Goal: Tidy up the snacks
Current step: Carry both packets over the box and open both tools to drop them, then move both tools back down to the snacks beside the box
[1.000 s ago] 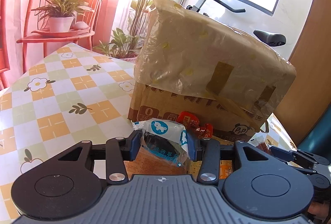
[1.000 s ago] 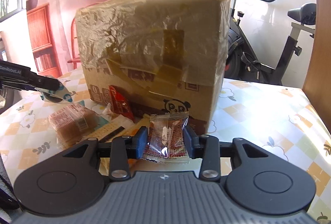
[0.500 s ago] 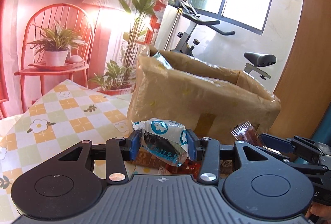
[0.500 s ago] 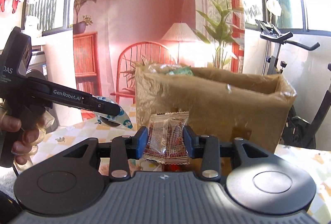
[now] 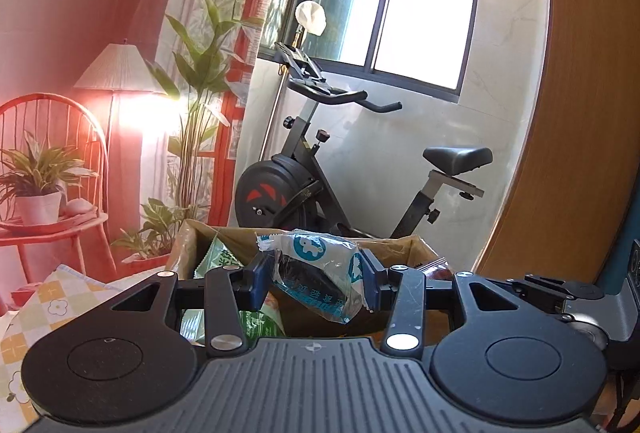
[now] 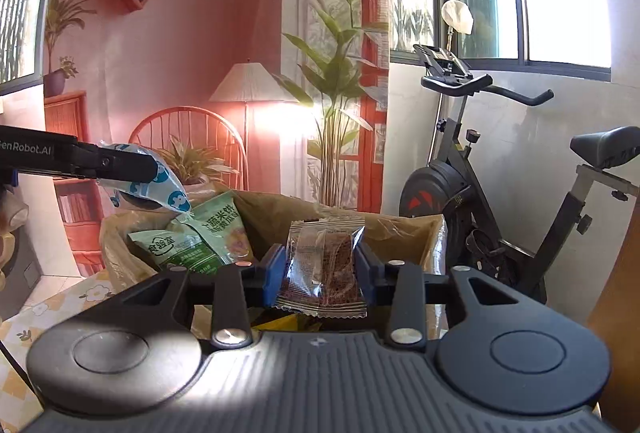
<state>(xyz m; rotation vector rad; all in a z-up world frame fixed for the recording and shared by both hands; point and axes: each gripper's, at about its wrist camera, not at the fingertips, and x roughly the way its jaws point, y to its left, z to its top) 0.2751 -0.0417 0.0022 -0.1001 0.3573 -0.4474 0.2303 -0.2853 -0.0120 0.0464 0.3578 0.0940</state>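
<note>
Left gripper clamped on a white-and-blue snack packet printed with small animal roundels, dark contents showing through the film; blue pads pressed into its two short sides, so that the packet hangs slack and tilted between them, lower corner drooping toward 5 o'clock. Right gripper clamped likewise on a clear packet of reddish-brown snack, held upright by its side edges, crimped bottom seam hanging free below the pads. Side grips presumably chosen so that each wrapper drops cleanly once the pads part.

Open cardboard box, wrapped in glossy film, directly ahead of and below both grippers; rim at 12 o'clock of each held packet, interior at 6 o'clock behind the fingers. Green rice-cracker bags standing inside toward 10 o'clock of the right gripper; same bags at 9 o'clock of the left gripper. In the right wrist view, left gripper entering from 9 o'clock, its packet poised over the near-left corner of the box, just above the green bags and possibly touching one. Both packets judged in position for release into the box; neither yet inside.

Checked floral table visible at lower left only
</note>
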